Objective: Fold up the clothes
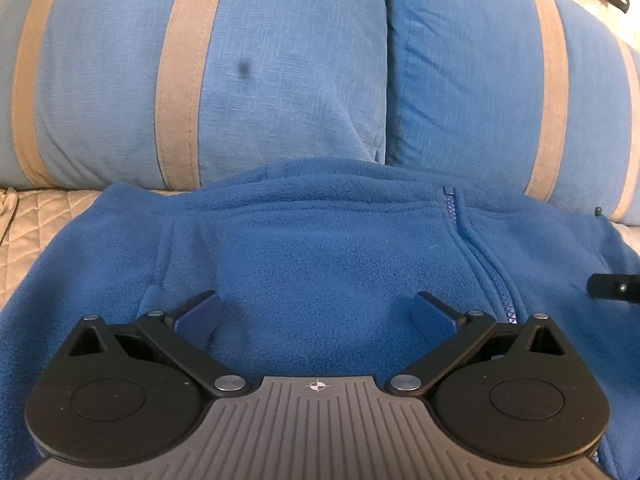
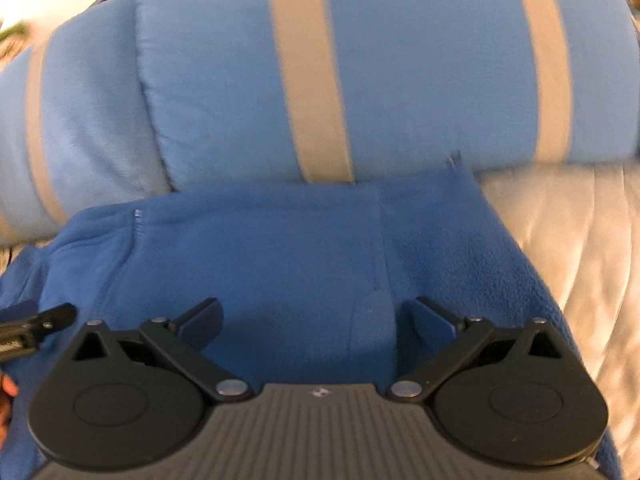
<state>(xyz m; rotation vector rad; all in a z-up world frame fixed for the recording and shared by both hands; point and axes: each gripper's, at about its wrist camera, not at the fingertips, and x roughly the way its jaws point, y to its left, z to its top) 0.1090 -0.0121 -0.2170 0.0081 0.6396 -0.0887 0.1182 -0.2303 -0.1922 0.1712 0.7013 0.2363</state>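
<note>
A blue fleece jacket point(image 1: 320, 248) with a zipper point(image 1: 486, 268) lies flat on a quilted bed cover, its collar end toward the pillows. My left gripper point(image 1: 318, 314) is open just above the jacket's left half, fingers spread wide, holding nothing. My right gripper point(image 2: 316, 320) is open above the jacket's right half point(image 2: 280, 248), also holding nothing. The right gripper's fingertip shows at the right edge of the left wrist view point(image 1: 612, 288). The left gripper's tip shows at the left edge of the right wrist view point(image 2: 44, 320). The right wrist view is blurred.
Two blue pillows with tan stripes point(image 1: 200, 72) point(image 1: 500, 80) stand side by side just behind the jacket. The beige quilted bed cover point(image 1: 36, 232) shows at the left and, in the right wrist view point(image 2: 580, 240), to the right of the jacket.
</note>
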